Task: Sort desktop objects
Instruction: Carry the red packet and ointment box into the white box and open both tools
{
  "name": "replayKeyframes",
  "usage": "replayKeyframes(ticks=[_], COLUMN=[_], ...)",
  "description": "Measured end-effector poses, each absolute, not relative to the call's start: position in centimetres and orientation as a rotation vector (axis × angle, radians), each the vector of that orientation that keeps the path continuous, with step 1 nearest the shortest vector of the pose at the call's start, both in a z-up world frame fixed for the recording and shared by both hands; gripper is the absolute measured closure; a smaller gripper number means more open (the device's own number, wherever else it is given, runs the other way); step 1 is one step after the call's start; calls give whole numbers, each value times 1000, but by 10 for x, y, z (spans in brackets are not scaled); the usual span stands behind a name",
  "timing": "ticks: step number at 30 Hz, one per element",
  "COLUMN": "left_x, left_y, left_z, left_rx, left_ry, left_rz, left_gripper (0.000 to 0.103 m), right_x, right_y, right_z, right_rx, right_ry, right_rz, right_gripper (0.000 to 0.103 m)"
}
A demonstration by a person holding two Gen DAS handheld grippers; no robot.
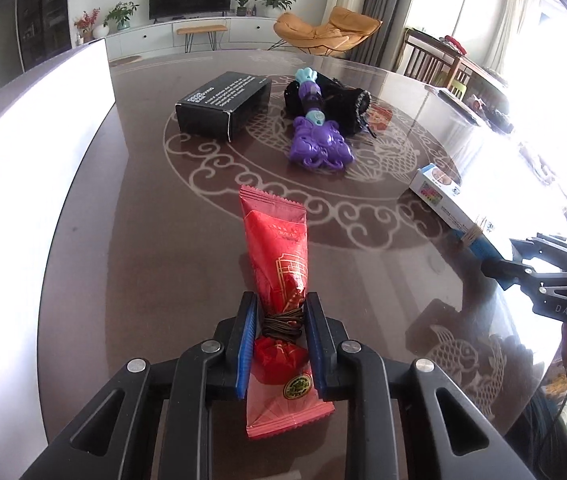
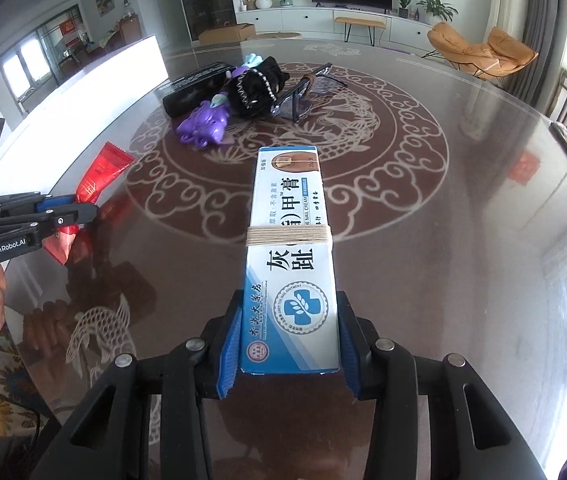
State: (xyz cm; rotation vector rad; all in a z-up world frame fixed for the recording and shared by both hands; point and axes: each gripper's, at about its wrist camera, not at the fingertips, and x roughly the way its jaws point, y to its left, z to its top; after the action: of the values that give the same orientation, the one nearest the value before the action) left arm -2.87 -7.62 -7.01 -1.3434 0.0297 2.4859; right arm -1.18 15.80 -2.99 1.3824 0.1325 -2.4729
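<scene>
My left gripper (image 1: 277, 312) is shut on a red snack packet (image 1: 279, 248) tied with brown cord, held over the dark round table (image 1: 123, 240). The packet also shows in the right wrist view (image 2: 99, 176). My right gripper (image 2: 289, 320) is shut on a white and blue nail cream box (image 2: 289, 224) wound with beige string. That box appears in the left wrist view (image 1: 451, 200), held by the right gripper (image 1: 495, 264) at the table's right side. The left gripper (image 2: 83, 208) shows at the left of the right wrist view.
At the table's far middle lie a black box (image 1: 221, 106), a purple and teal toy (image 1: 319, 140), a black pouch (image 1: 343, 104) and a pair of glasses (image 2: 303, 92). A white panel (image 1: 35, 128) stands along the left edge. Chairs stand beyond the table's right.
</scene>
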Motion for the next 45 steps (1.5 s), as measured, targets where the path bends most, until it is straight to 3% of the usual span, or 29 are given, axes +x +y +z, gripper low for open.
replayKeyframes(ticks=[2, 3, 5, 6, 7, 9, 10, 11, 12, 13, 20, 27, 33, 38, 45], left_x=[-17, -14, -14, -17, -20, -23, -25, -26, -25, -25, -4, 20, 48, 76, 72], left_y=[-76, -75, -70, -65, -59, -53, -53, -53, -56, -56, -75, -116, -190, -256, -354], left_z=[-71, -71, -72, -73, -76, -77, -78, -76, -73, -71, -54, 8, 75, 115, 85], left_rx=[-1332, -1322, -1314, -1329, -1351, -1336, -1341, -1331, -1302, -1287, -1205, -1008, -819, -740, -979], left_ry=[70, 89, 121, 155, 198, 253, 237, 231, 231, 239, 17, -229, -371, -385, -493], left_rz=[2494, 2487, 2478, 2485, 2498, 2515, 2508, 2517, 2522, 2524, 2498, 2558, 2690, 2825, 2965], left_gripper=[77, 71, 53, 33, 23, 18, 21, 27, 55, 81, 82, 82, 82, 82, 82], right_x=[-1, -2, -5, -9, -13, -23, -27, -31, -33, -34, -13, -3, -6, -13, -14], right_y=[156, 155, 151, 149, 146, 142, 141, 143, 146, 150, 185, 163, 74, -25, -174], right_z=[-30, -30, -31, -31, -32, -32, -31, -32, -31, -30, -11, 38, 95, 124, 129], right_rx=[1379, 1381, 1393, 1407, 1423, 1435, 1439, 1441, 1443, 1457, 1442, 1331, 1137, 1023, 992], right_ry=[142, 151, 176, 196, 217, 220, 207, 190, 174, 137, -123, -150, -63, -35, 9], right_rz=[-2468, -2462, -2446, -2440, -2428, -2399, -2388, -2388, -2395, -2385, -2360, -2339, -2255, -2132, -1944], right_gripper=[57, 51, 43, 39, 37, 37, 38, 51, 60, 60, 61, 61, 61, 61, 61])
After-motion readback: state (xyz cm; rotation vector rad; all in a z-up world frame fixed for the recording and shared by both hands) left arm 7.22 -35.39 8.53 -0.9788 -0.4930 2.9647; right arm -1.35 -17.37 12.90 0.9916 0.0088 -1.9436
